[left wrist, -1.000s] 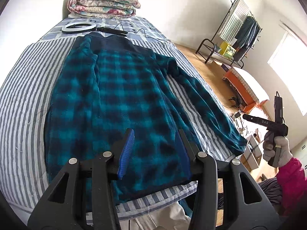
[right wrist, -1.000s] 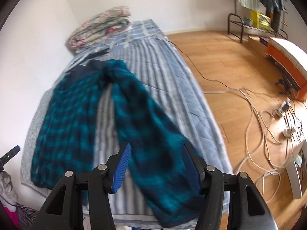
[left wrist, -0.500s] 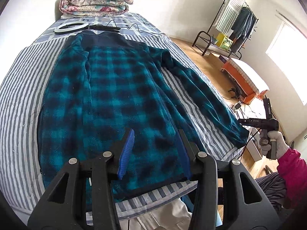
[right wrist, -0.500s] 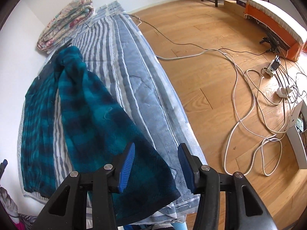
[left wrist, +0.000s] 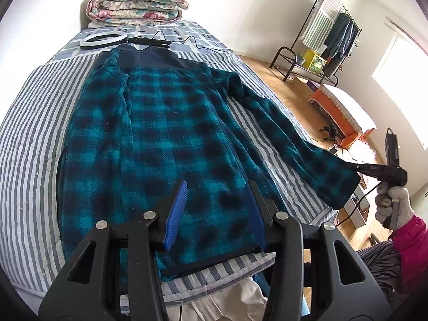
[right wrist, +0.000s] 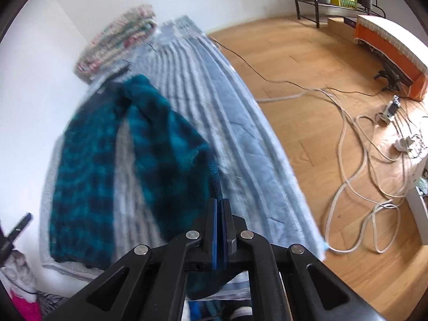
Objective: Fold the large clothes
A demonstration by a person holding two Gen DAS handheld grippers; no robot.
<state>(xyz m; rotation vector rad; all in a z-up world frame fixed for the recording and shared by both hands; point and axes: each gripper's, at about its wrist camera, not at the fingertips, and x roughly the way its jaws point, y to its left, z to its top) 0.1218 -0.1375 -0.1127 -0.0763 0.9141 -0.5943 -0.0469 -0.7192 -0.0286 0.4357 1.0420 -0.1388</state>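
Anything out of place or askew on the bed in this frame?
Nothing damaged or spilled. The plaid jacket lies flat on the striped bed, but one sleeve angles out to the bed's edge, its cuff pinched in the right tool. A ring light and its cable sit just above the collar.

Bed (left wrist: pixel 24 123) with a striped cover, a garment spread along it

A teal plaid jacket (left wrist: pixel 160 139) lay flat down the bed's middle, hem near the foot edge, one sleeve reaching the right edge. At the head end sat a folded floral quilt (left wrist: pixel 136 5), with a white ring light (left wrist: pixel 103 40) and its black cable just before it.
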